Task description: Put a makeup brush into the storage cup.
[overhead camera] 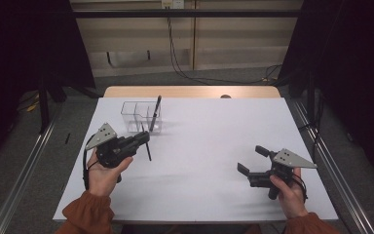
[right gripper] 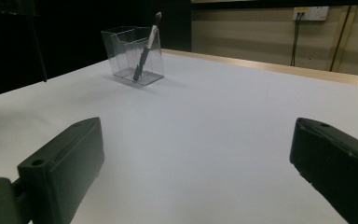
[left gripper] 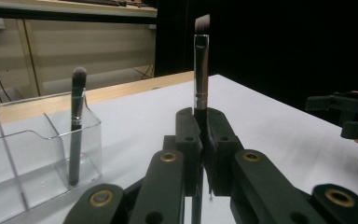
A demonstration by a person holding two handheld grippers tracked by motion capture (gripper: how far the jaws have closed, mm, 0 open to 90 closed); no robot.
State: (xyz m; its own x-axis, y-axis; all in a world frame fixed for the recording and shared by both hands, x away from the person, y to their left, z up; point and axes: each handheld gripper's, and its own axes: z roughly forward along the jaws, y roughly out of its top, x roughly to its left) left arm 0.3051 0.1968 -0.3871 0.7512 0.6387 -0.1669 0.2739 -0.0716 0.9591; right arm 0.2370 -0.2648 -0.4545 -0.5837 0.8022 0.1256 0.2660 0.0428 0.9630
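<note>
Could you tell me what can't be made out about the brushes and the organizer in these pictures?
- Held brush: lower handle hidden between the left gripper's fingers, left gripper view.
- Clear organizer: cut off by the left edge, same view.
- Standing brush: bristle detail too small, high view.

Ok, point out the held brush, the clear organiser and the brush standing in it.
Angled silver-ferruled makeup brush [left gripper: 201, 70], left gripper view, ferrule.
Clear plastic compartment organiser [left gripper: 28, 154], left gripper view, front wall.
Black round-tipped brush [left gripper: 77, 135], left gripper view, handle.

clear organizer [overhead camera: 141, 116] far left, table [overhead camera: 214, 131] elsewhere open
</note>
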